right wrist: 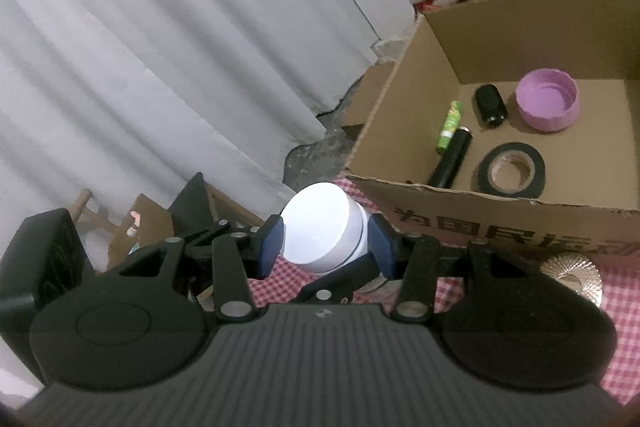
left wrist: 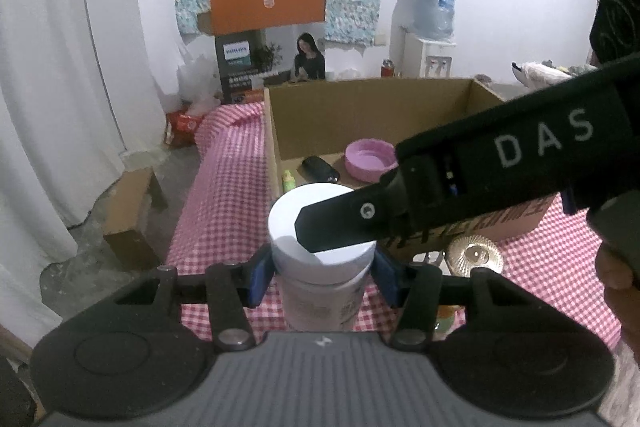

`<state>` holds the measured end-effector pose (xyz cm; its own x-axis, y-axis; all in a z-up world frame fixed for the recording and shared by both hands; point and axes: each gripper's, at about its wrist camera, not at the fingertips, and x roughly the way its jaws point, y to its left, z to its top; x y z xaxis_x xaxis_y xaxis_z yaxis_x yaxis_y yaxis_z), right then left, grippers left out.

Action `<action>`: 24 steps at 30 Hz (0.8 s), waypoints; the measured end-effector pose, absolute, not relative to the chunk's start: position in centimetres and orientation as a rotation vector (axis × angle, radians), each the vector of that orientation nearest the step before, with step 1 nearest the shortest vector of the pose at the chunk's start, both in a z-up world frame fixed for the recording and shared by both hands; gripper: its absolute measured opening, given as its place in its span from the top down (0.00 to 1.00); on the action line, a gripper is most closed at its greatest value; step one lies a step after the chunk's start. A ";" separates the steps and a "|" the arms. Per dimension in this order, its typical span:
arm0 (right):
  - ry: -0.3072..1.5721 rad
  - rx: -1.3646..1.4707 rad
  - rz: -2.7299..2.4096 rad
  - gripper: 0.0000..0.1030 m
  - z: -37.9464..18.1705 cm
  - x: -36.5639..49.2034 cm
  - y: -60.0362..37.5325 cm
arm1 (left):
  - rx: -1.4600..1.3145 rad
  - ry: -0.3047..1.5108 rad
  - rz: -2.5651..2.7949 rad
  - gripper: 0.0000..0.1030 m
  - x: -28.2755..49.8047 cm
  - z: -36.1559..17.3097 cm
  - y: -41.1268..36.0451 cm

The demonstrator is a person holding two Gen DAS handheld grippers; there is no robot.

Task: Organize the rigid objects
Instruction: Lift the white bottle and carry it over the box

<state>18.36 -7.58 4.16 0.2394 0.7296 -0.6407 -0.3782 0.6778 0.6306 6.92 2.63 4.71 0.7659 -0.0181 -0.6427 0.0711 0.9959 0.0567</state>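
Observation:
A white jar with a white lid is held above the pink checked tablecloth, just in front of the open cardboard box. My left gripper is shut on the jar's body just below the lid. My right gripper is shut on the lid; its finger crosses the lid top in the left wrist view. In the box lie a purple cap, a black tape roll, a green tube, a black cylinder and a small black object.
A gold ribbed disc lies on the cloth in front of the box, also in the right wrist view. White curtains hang to the left. A Philips carton and a water dispenser stand behind.

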 end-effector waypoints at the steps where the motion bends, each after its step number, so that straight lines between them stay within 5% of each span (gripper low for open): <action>1: 1.075 0.381 0.790 0.54 4.5 18.2 -7.6 | 0.080 0.689 -0.045 0.48 6.7 5.0 2.6; 24: 0.799 0.351 0.798 0.54 15.9 17.7 -10.4 | 0.162 0.487 -0.128 0.47 8.9 14.0 -0.4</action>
<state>17.66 -10.41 15.89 0.4335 0.7489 -0.5012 -0.5000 0.6626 0.5577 8.86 -0.36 14.01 0.8759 -0.0839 -0.4751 0.1609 0.9792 0.1238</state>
